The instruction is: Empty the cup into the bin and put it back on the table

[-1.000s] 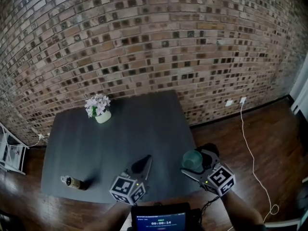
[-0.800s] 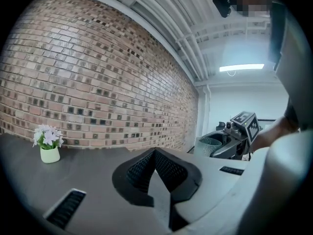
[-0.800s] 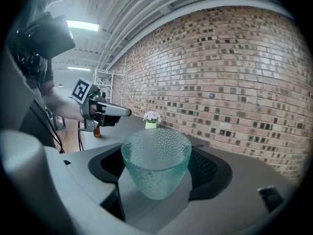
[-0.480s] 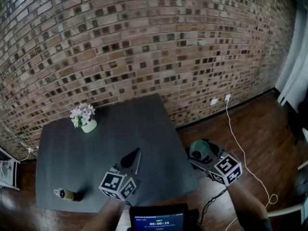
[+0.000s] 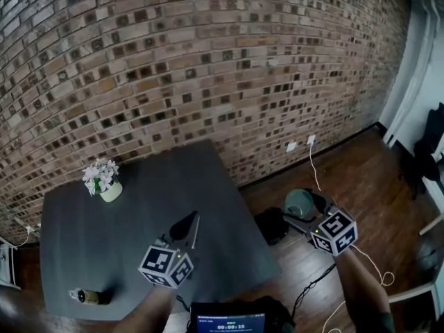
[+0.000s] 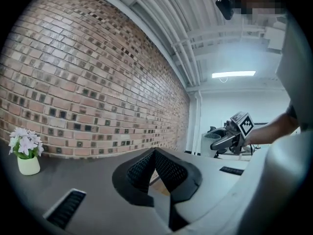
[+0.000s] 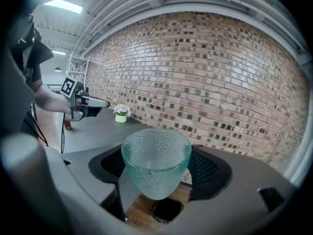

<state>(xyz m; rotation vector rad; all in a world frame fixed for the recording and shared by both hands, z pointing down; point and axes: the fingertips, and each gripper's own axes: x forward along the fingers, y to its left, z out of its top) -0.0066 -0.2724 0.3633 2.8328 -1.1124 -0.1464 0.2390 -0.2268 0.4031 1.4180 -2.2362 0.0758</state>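
The right tool (image 7: 159,166) grips a pale-green, see-through cup (image 7: 155,153) with a pimpled wall; the left tool (image 6: 155,153) is closed.

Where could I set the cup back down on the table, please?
The table is bare through its middle and right side, between the flower pot and the right edge. A small bottle sits at the front-left corner, and the left gripper hovers near the front edge.

Soft, even indoor light, rather dim over the dark table (image 5: 139,207), where shadows are faint. A ceiling light (image 6: 234,74) glares white. Fisheye distortion bows the brick wall (image 5: 173,68), and both gripper views go black at the corners. The cup (image 7: 155,160) looks sharp.
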